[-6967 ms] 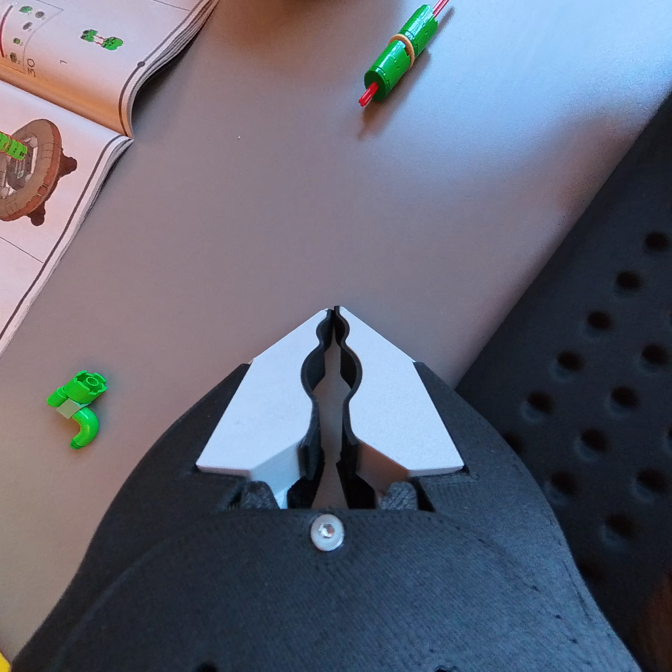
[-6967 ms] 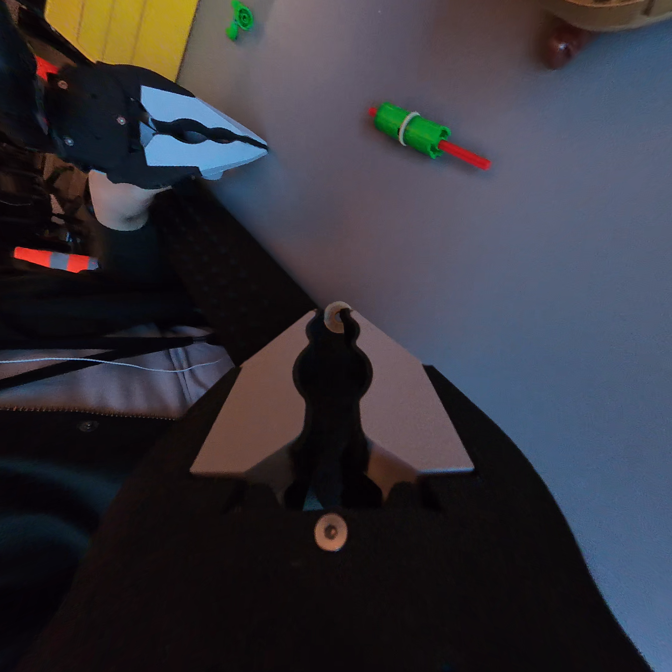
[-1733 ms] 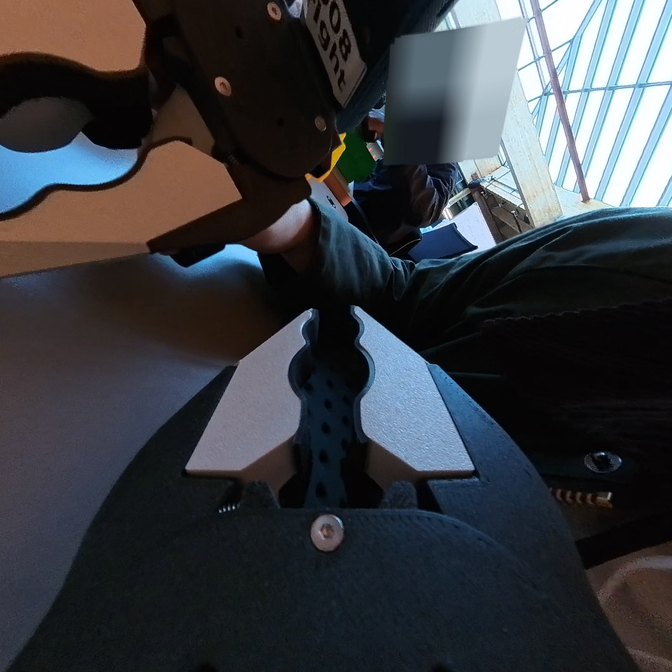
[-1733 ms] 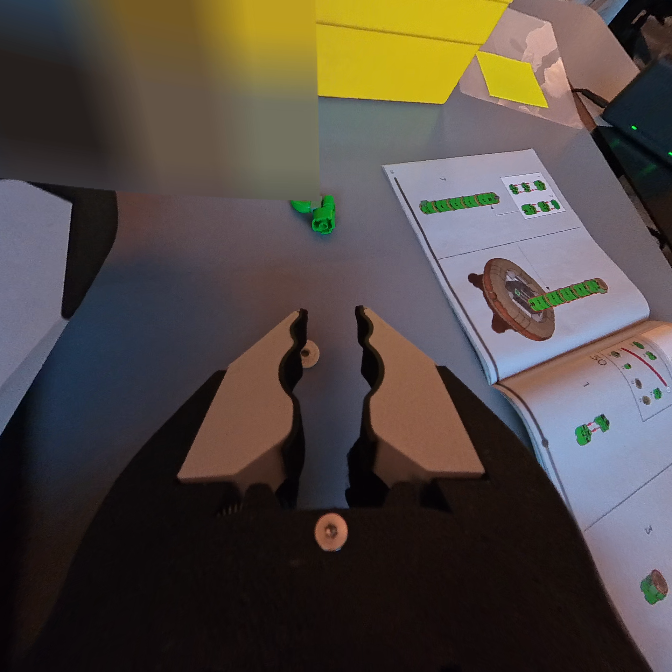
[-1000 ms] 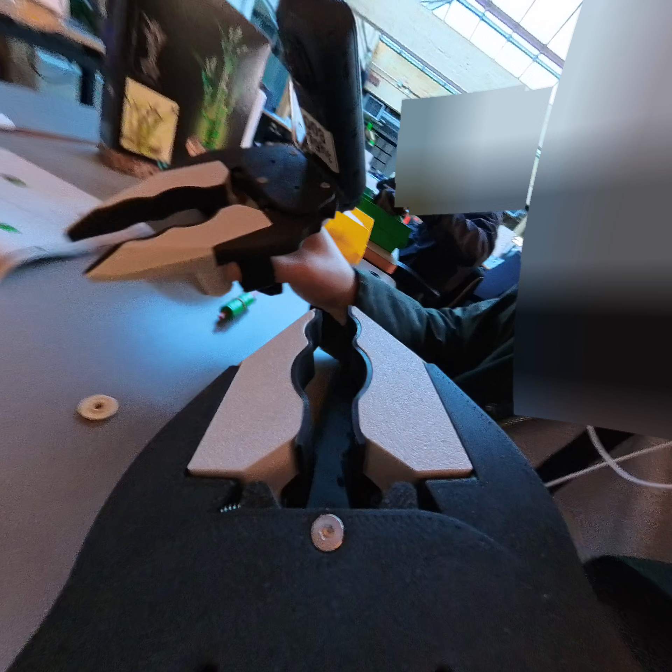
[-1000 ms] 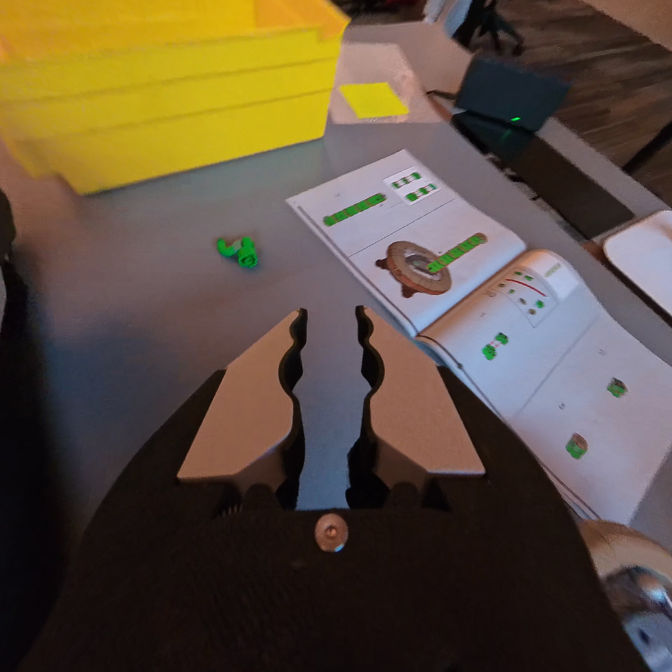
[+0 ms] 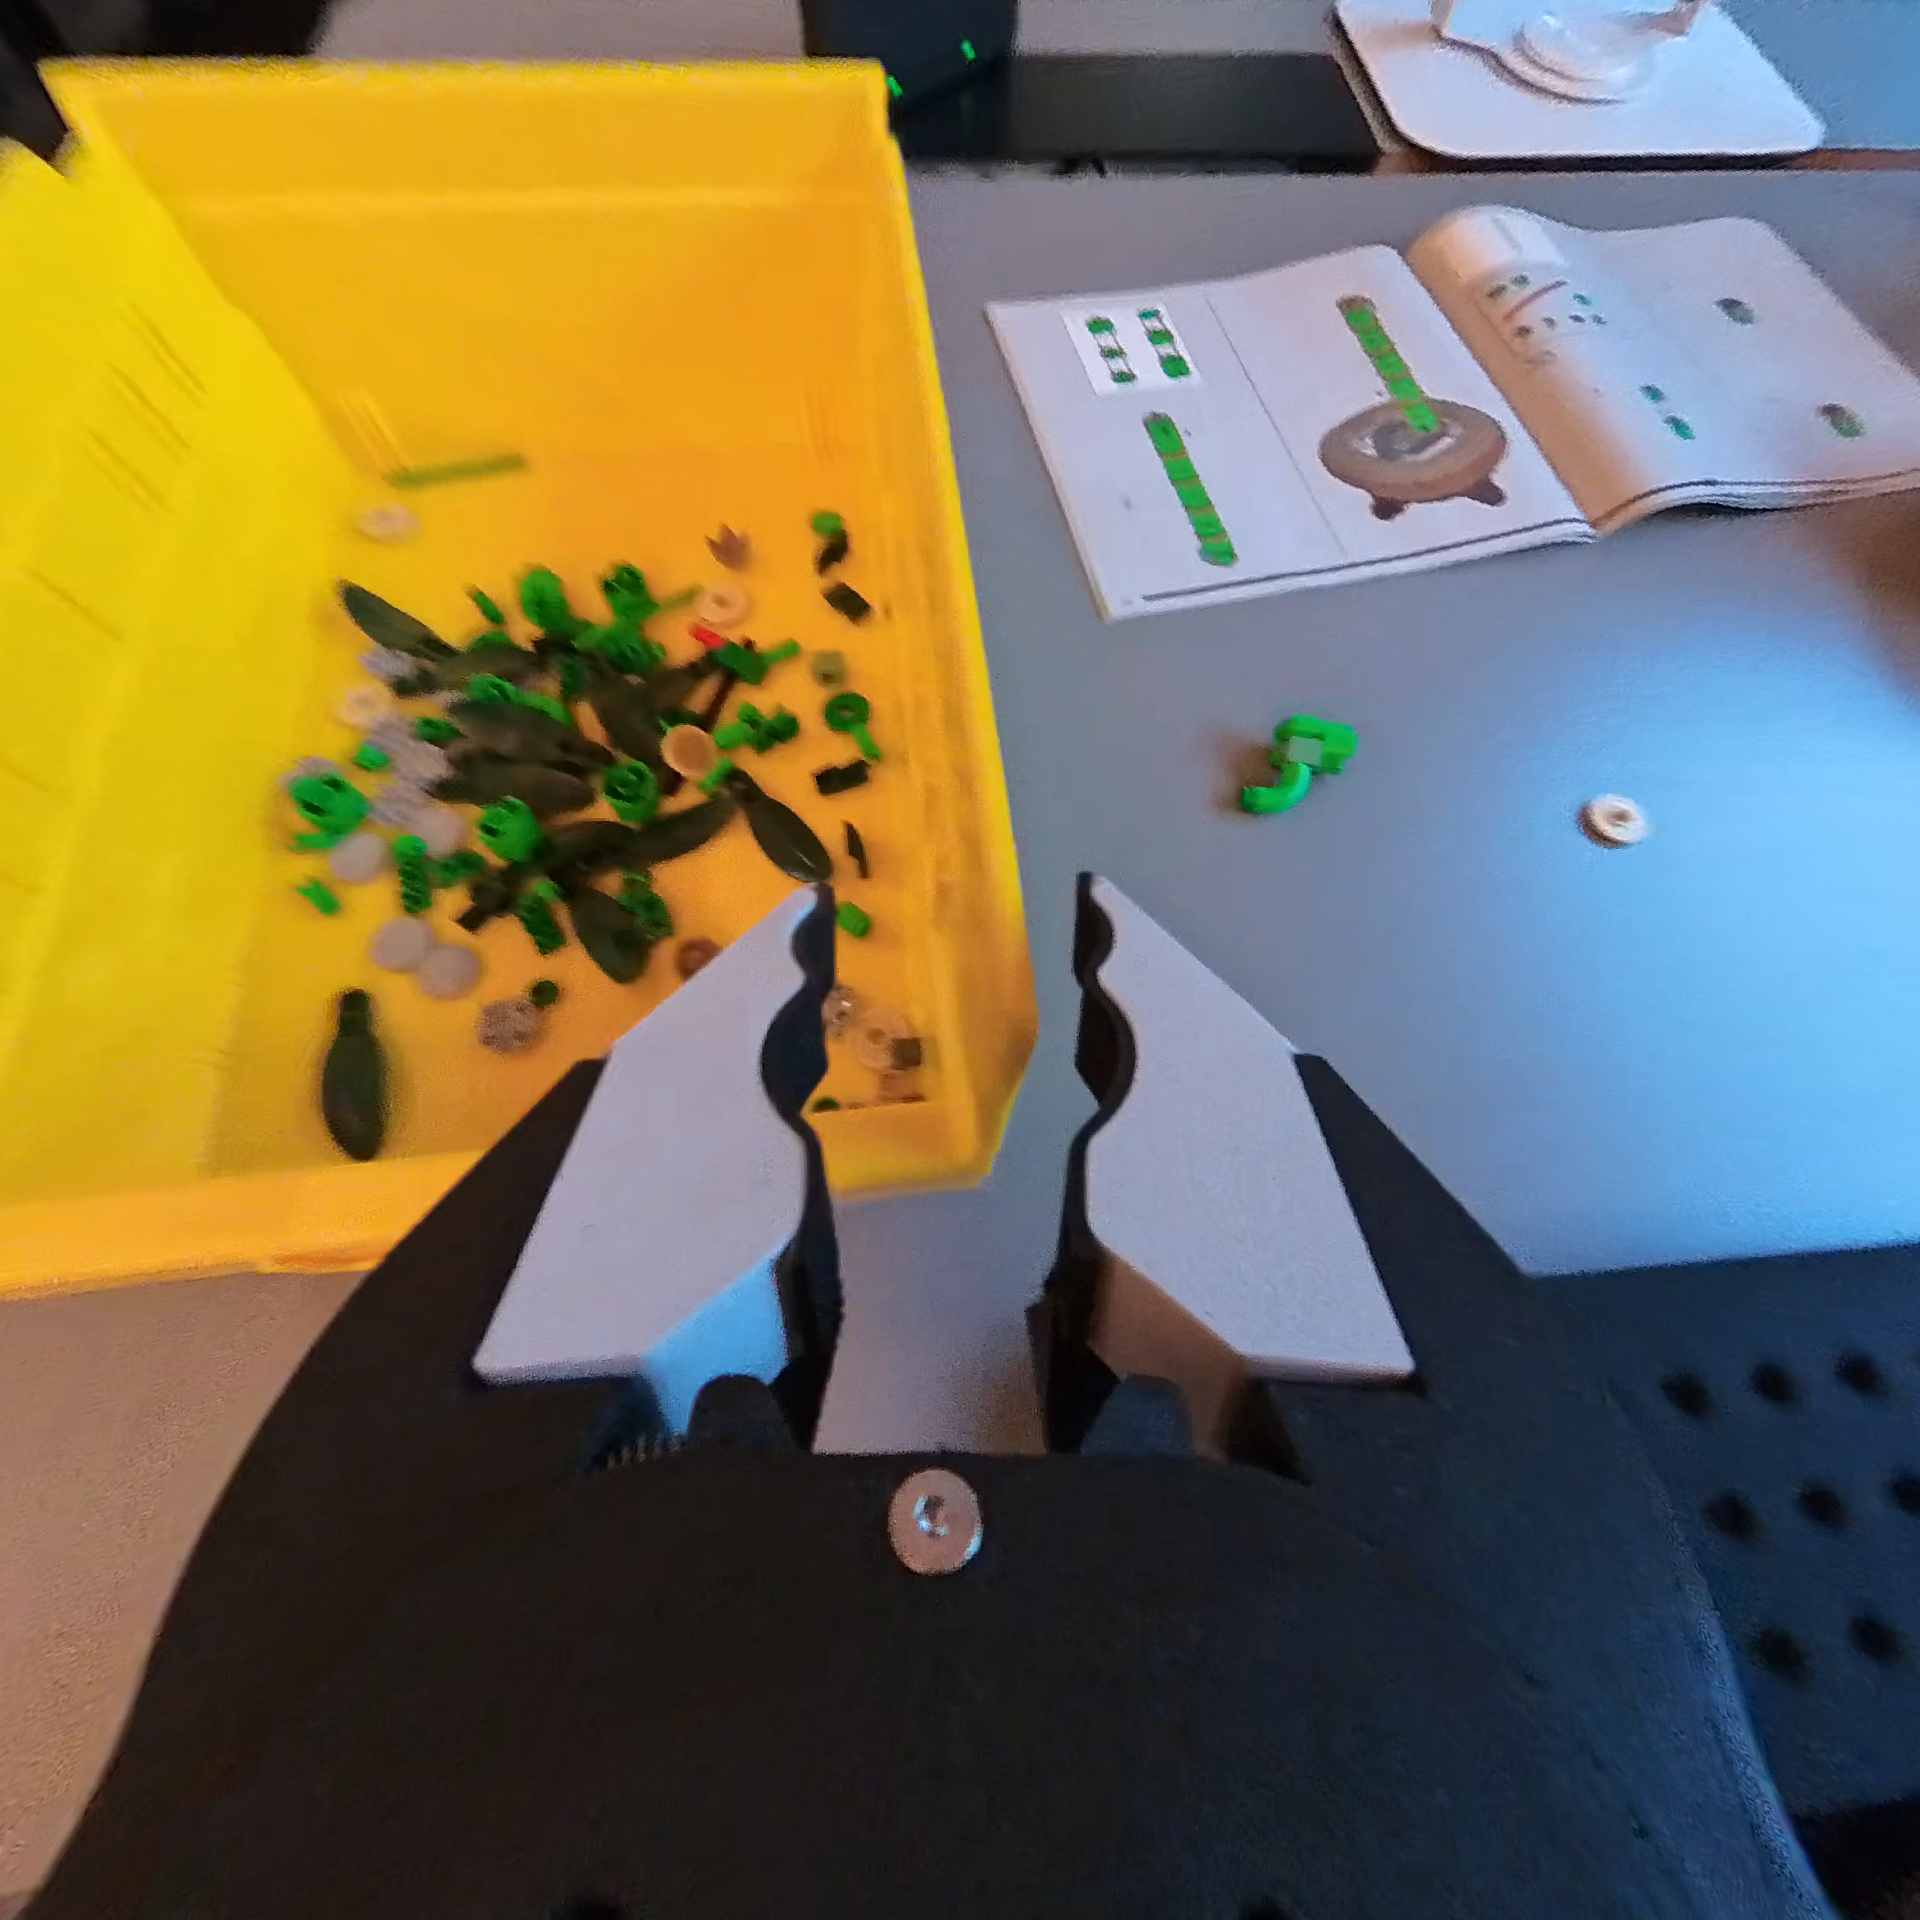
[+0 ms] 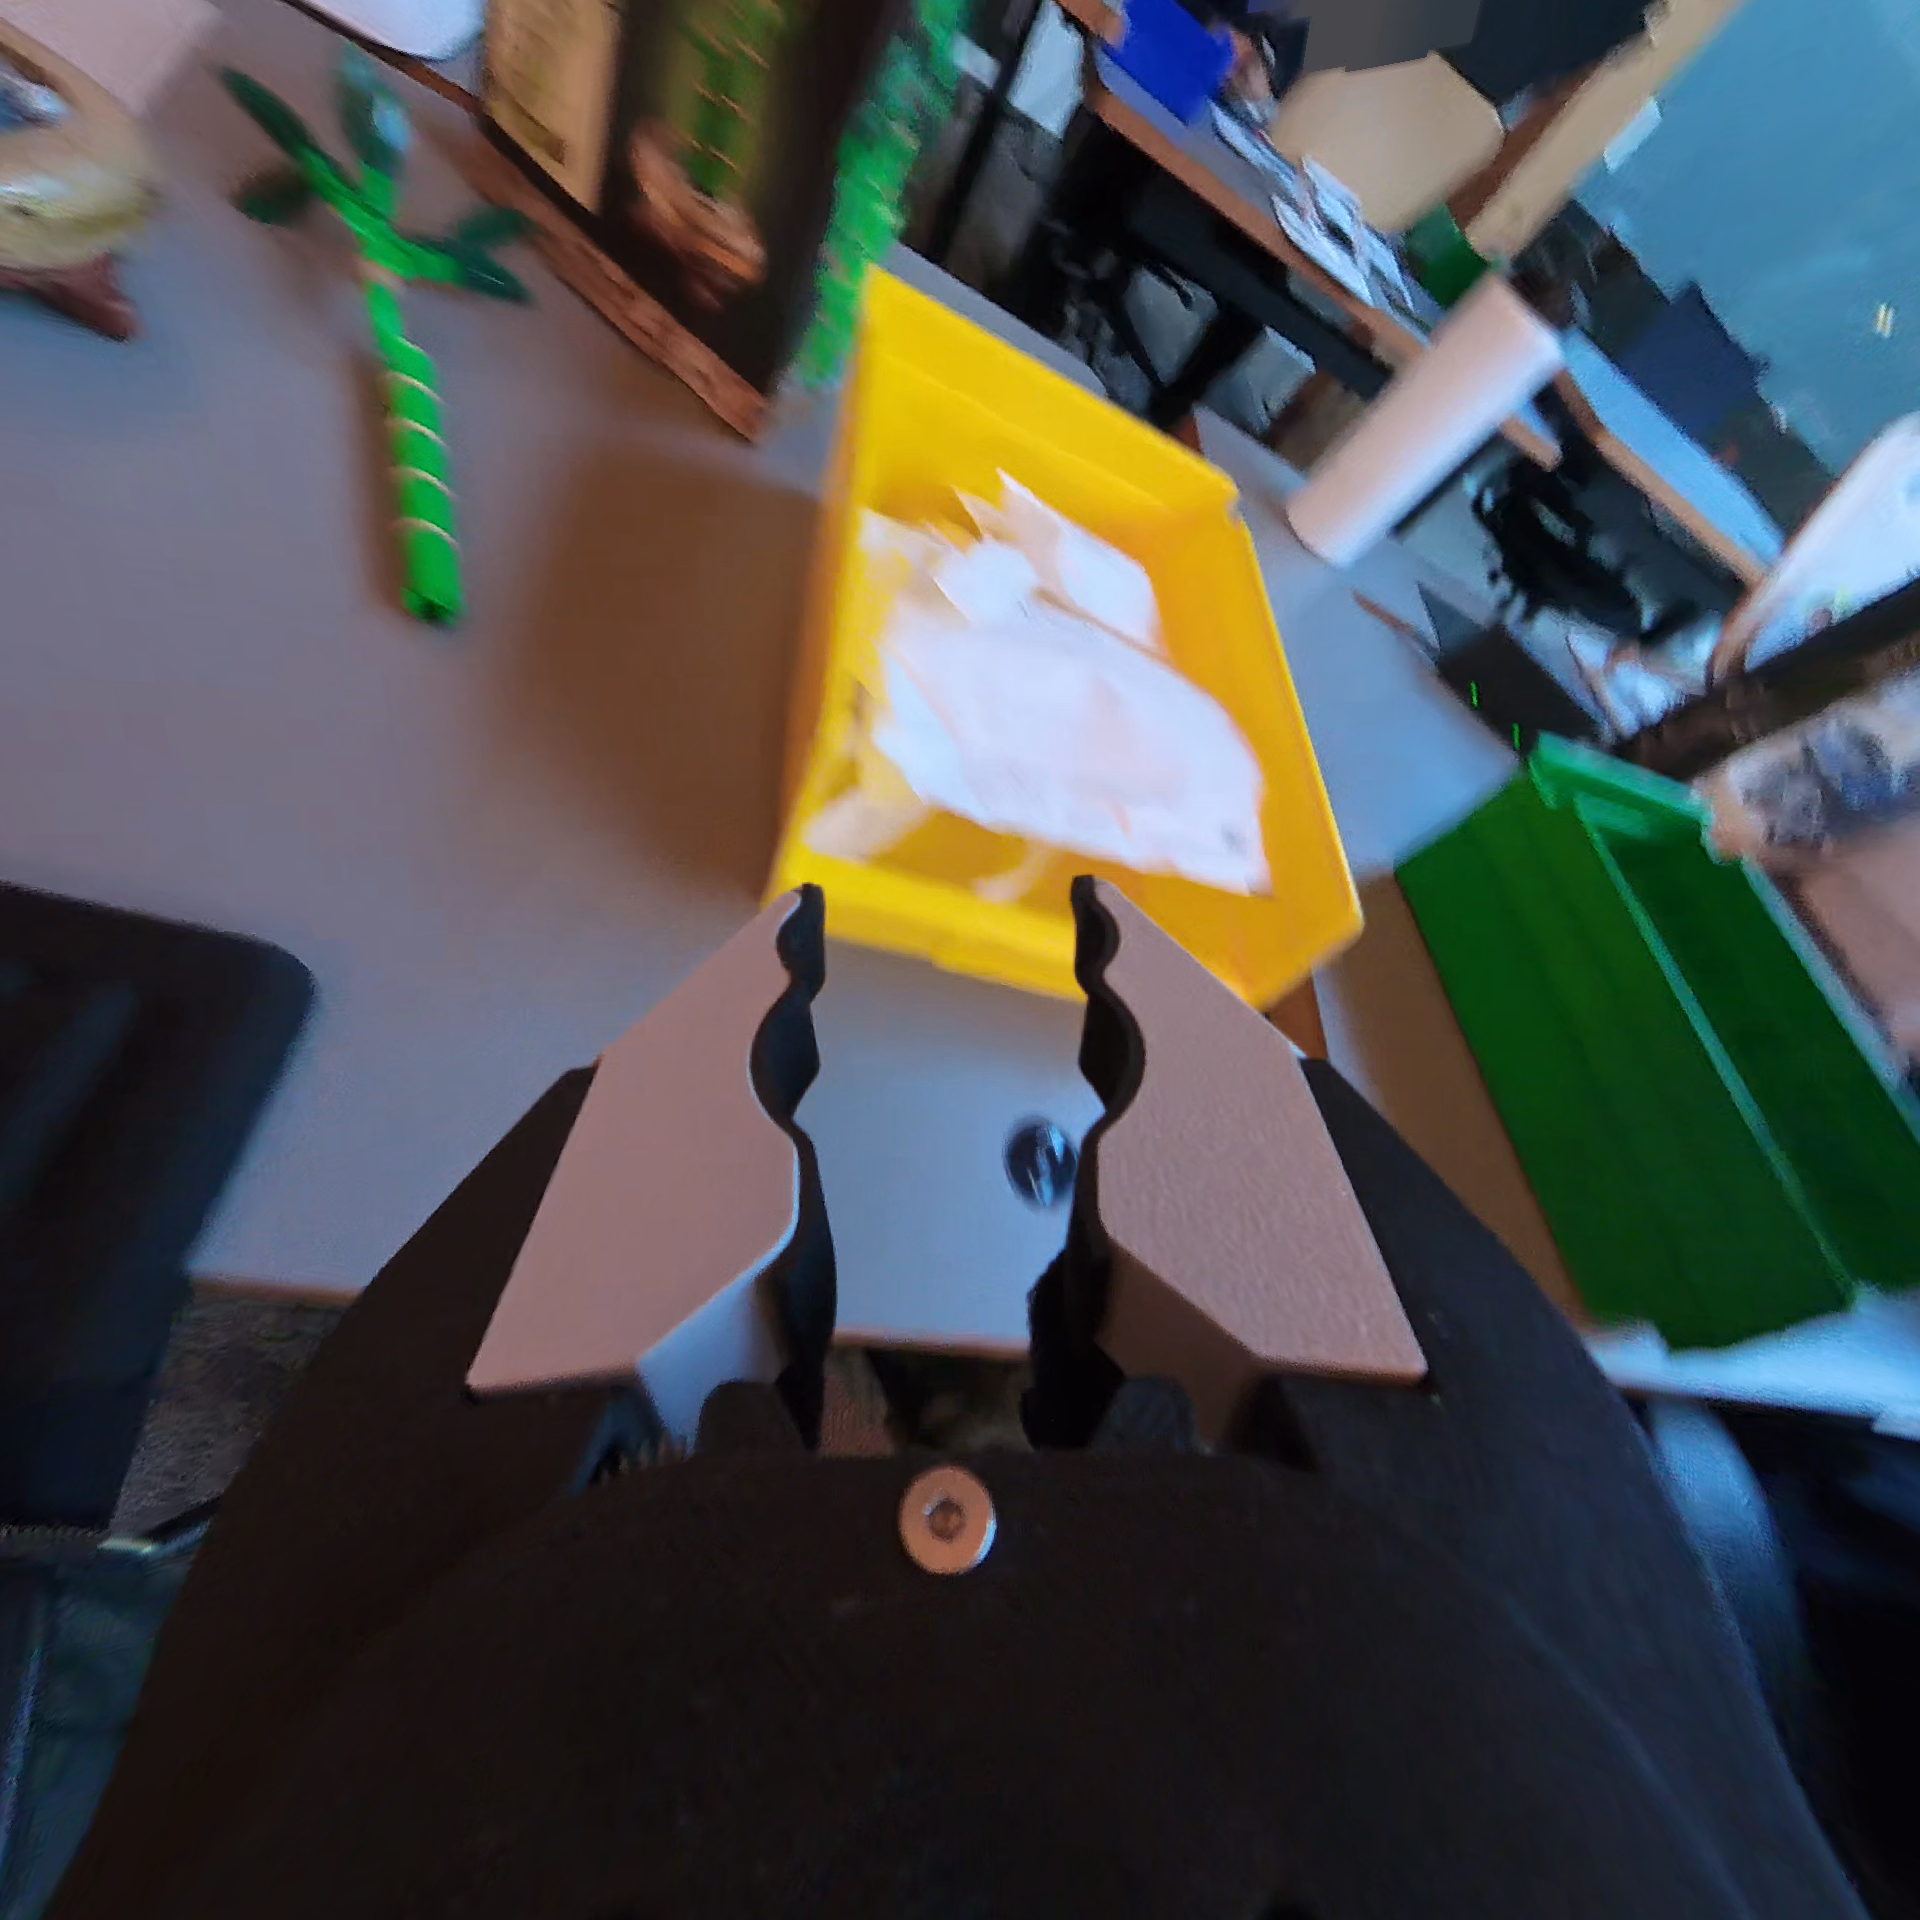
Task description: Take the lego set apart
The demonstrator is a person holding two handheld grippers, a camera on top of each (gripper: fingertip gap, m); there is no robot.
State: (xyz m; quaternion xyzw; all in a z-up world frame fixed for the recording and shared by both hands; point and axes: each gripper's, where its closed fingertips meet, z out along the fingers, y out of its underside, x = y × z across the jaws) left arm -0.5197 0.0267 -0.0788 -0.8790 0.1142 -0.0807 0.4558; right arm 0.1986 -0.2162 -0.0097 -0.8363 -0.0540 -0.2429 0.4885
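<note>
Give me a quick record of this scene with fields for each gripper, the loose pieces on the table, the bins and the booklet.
left gripper: open, empty, above the near corner of the parts bin
right gripper: open, empty
parts bin: yellow, holds many loose green and dark pieces
loose on table: small green piece; tan round piece
booklet: open, flat on the table
paper bin: yellow, holds white sheets
green stalk: lying on the table, leaves attached

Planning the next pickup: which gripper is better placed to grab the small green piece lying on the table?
Left. The left gripper is open, with the green piece just ahead; the right wrist view doesn't show it.
</note>
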